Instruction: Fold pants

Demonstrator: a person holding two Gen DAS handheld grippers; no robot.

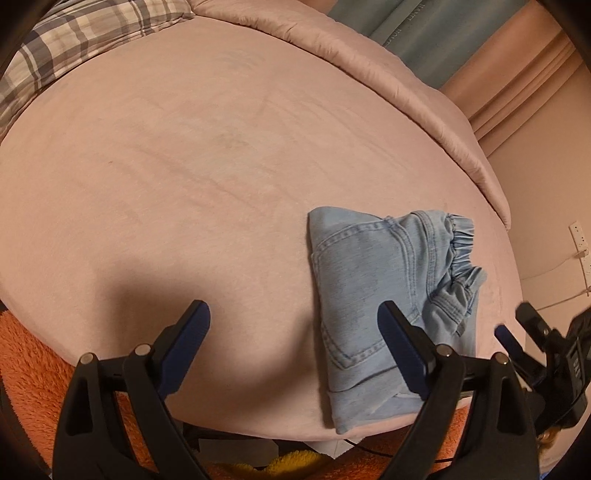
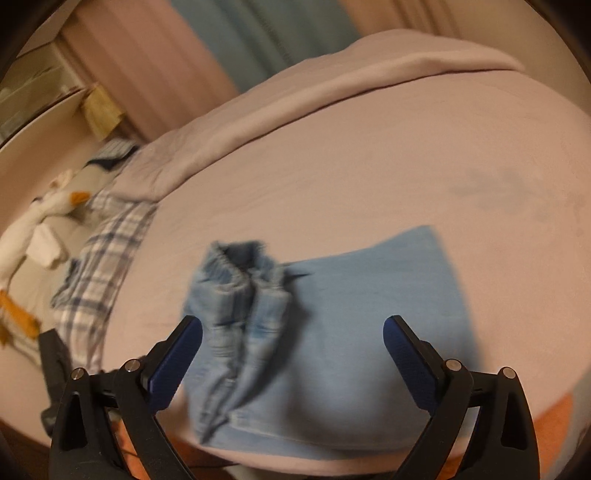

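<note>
I see the folded pants [image 1: 373,295] lying on the pink bed [image 1: 184,177] near its front edge. My left tongs [image 1: 293,317] gape wide, empty, pants beneath the right finger. My right tongs [image 2: 293,332] hang wide above them, seemingly apart; that view is blurred.

Pale capital lettering runs, upside down, on the teal curtain [image 1: 402,22] at the top of the left wrist view; it looks like "HOME" and "HAVE", though neither is sure; the blurred right wrist view shows nothing readable.
</note>
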